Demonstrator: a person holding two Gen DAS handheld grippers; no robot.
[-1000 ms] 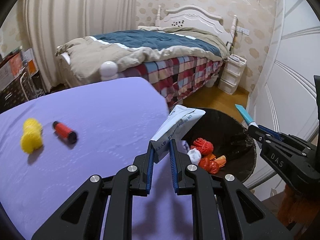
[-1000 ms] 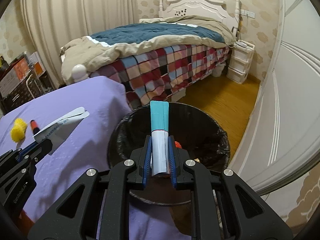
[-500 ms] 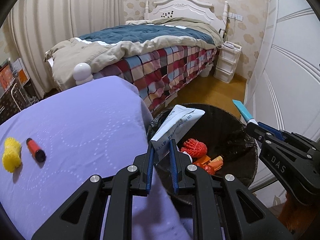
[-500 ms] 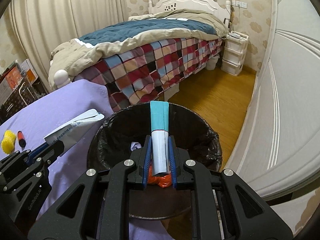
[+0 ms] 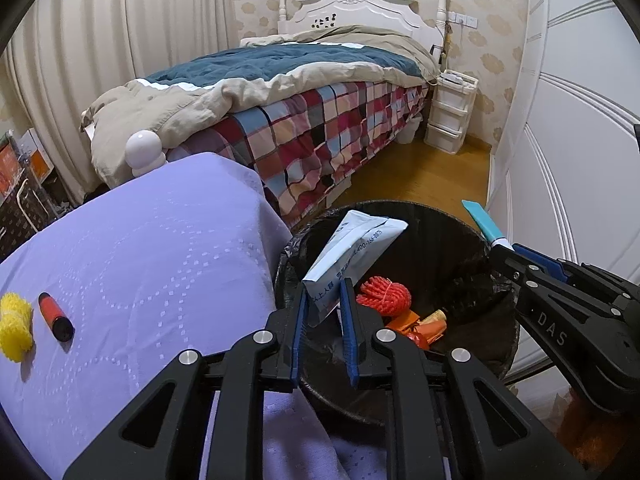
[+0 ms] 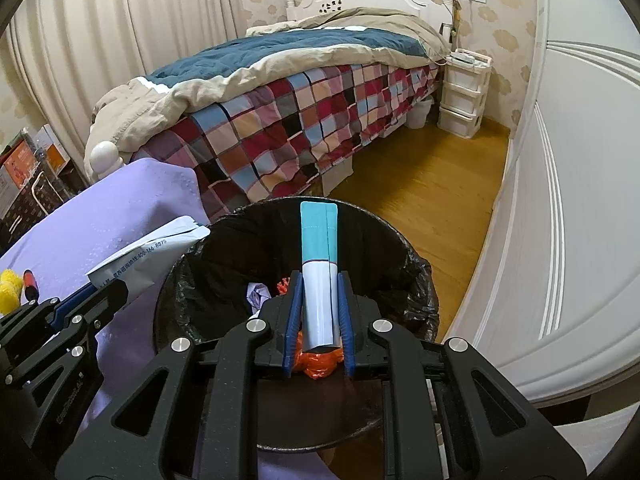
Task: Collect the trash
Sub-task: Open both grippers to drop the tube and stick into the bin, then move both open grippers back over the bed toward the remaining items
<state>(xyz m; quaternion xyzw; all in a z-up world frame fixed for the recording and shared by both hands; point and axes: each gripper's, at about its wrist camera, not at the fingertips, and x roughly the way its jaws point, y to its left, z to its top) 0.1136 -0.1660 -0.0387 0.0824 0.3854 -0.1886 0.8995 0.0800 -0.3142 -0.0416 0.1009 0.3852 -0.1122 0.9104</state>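
We find two grippers, each carrying one item. The left gripper [image 5: 324,308] has its jaws just beginning to part, yet the white sachet [image 5: 352,256] stays pinched between them, tilted over the near left rim of the bin [image 5: 452,220]. The right gripper [image 6: 318,312] likewise has jaws easing apart around one teal-and-white tube [image 6: 319,276], held upright over the bin's middle.

We count one black-lined bin, holding a red mesh ball [image 5: 384,294], orange scraps [image 5: 424,326] and a crumpled pale scrap [image 6: 258,294].

On the purple-covered table [image 5: 140,248] two items remain near its left edge: one yellow mesh ball [image 5: 14,330] and one red marker [image 5: 56,317], just beside each other.

Against the earlier frames, both grippers now sit further over the bin, and more of its interior shows.
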